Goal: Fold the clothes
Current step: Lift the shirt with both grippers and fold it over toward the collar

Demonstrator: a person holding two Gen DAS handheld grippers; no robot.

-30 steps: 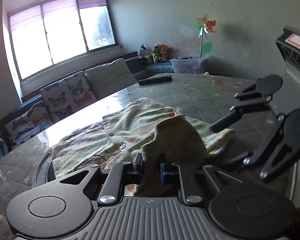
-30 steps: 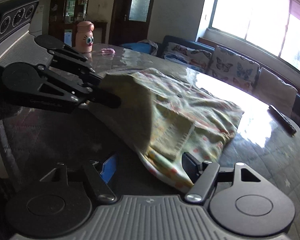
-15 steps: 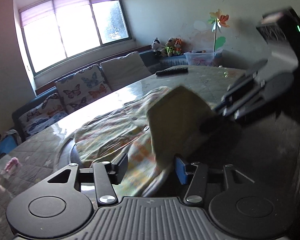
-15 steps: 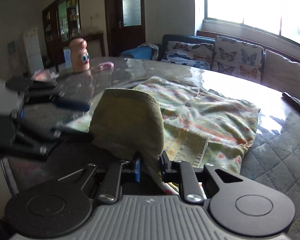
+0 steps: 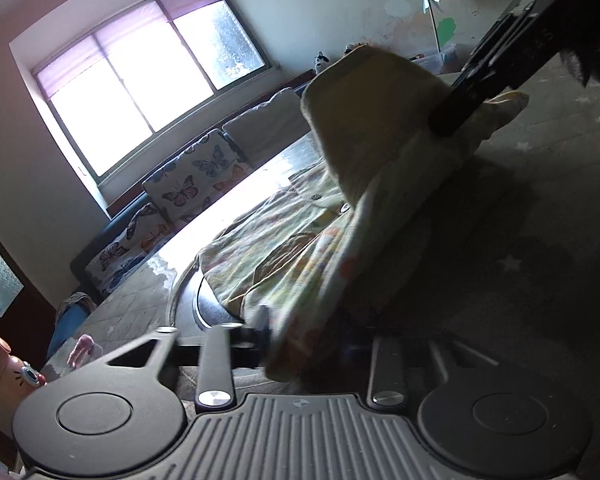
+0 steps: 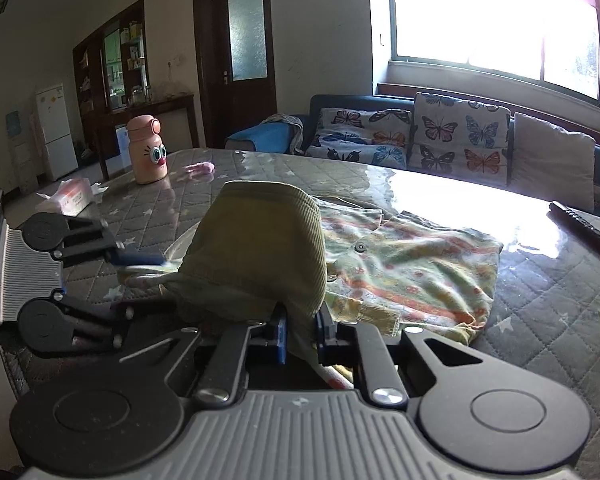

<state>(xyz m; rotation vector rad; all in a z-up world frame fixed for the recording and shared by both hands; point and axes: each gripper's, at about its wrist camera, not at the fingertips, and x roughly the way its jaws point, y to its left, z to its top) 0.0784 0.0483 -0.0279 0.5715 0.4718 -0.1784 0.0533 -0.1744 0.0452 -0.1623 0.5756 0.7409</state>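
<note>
On table (image 6: 560, 320): 1 shirt (image 6: 412, 268), 2 claws gripping.

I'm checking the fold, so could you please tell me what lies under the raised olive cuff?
Under the olive cuff, the patterned shirt lies spread on the quilted table, one button showing. The fabric directly beneath the cuff is hidden.

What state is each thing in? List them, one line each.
Shirt: spread on the table, near edge lifted into a hump.
Right gripper: jaws shut on the shirt's near edge.
Left gripper: jaws have just been closing, shirt edge between them.
Door: shut.
Pink bottle: upright, lid on.
Remote: lying flat on the table.
</note>
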